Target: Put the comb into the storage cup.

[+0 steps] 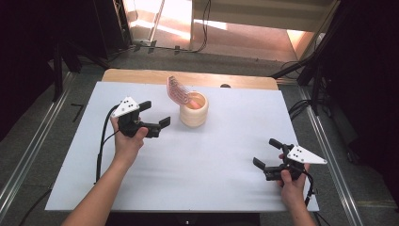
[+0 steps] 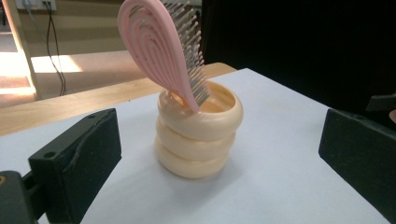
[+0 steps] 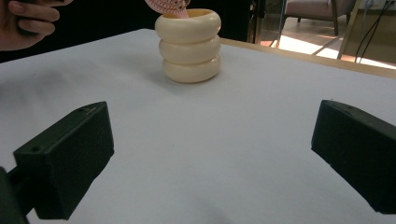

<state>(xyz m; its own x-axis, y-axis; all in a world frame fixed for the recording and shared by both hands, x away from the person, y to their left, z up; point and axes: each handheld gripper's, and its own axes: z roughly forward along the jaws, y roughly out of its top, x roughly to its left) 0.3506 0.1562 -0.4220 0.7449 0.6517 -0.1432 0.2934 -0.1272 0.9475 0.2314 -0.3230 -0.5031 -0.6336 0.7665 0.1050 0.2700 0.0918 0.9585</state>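
Note:
A cream ribbed cup (image 1: 194, 109) (image 2: 200, 135) (image 3: 189, 45) stands on the white table, toward the back middle. A pink hairbrush (image 1: 178, 90) (image 2: 162, 49) (image 3: 167, 5) leans in it, handle down, bristle head sticking up. My left gripper (image 1: 156, 114) (image 2: 219, 163) hovers just left of the cup, open, nothing between its jaws. My right gripper (image 1: 267, 153) (image 3: 210, 154) rests near the table's front right corner, open and empty, pointed toward the cup from well away.
The white table top (image 1: 211, 155) sits on a wooden board (image 1: 141, 75) that shows along the back edge. Cables (image 1: 101, 146) trail from both grippers. A person's other hand (image 3: 28, 21) shows at the top left of the right gripper view.

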